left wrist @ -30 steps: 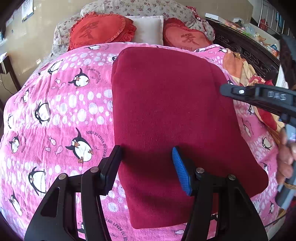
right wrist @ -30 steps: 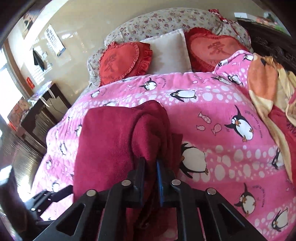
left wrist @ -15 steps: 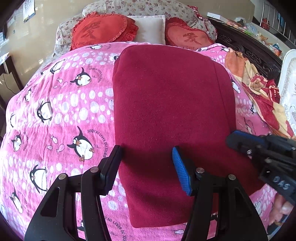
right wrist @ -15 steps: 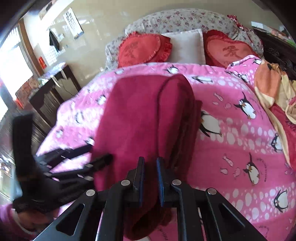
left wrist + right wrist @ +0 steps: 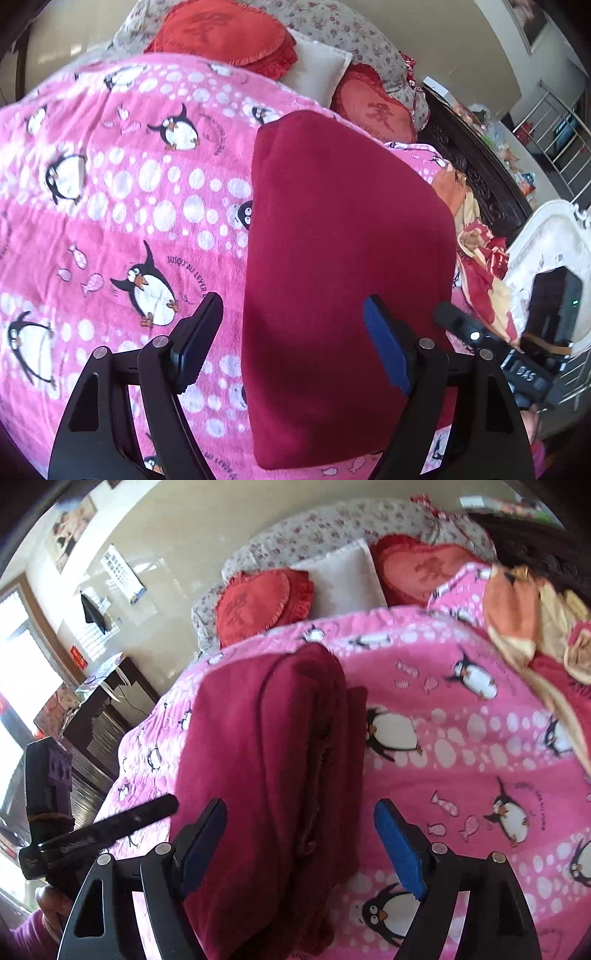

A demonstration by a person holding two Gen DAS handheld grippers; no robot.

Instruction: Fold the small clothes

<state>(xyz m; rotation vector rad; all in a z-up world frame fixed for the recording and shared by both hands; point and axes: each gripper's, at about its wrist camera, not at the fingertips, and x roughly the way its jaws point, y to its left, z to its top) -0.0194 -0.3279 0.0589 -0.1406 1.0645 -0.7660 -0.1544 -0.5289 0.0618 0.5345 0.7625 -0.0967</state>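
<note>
Pink penguin-print blanket (image 5: pixel 122 206) spread over the bed. Two red heart-shaped cushions (image 5: pixel 258 603) (image 5: pixel 428 568) with a white pillow (image 5: pixel 347 578) between them, against a floral bolster (image 5: pixel 314 531). Orange-and-red patterned cloth (image 5: pixel 524 624) at the bed's edge. Dark desk (image 5: pixel 92 705) by the wall; wall calendar (image 5: pixel 123 572).

Cream wall (image 5: pixel 177 535), bright window (image 5: pixel 22 664), dark desk (image 5: pixel 99 701) beside bed.
</note>
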